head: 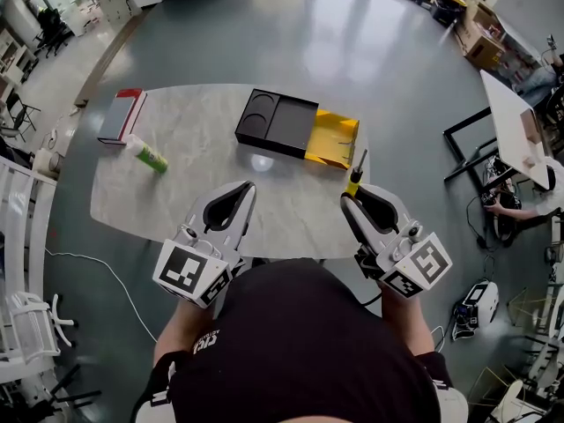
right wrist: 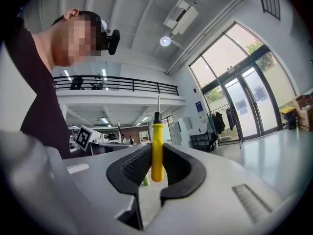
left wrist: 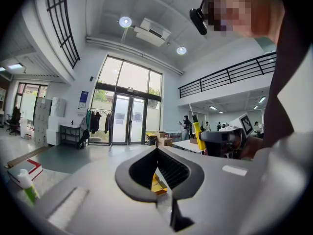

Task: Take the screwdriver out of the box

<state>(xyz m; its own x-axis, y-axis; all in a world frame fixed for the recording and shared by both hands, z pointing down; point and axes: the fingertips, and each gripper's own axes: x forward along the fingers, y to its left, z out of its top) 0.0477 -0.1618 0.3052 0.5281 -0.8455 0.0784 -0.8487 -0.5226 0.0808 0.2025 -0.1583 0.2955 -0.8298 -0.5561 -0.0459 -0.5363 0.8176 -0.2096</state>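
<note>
— Where's the screwdriver?
— Right of centre, upright just below the box's yellow drawer. The right gripper jaws clamp its handle.
— And around it?
— The left gripper has its jaws closed together. A green bottle and a red-edged case lie at the bench's upper left.

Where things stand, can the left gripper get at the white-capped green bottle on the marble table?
Probably yes. The left gripper holds nothing, and only bare marble table lies between it and the white-capped green bottle; its shut jaws must open first.
</note>
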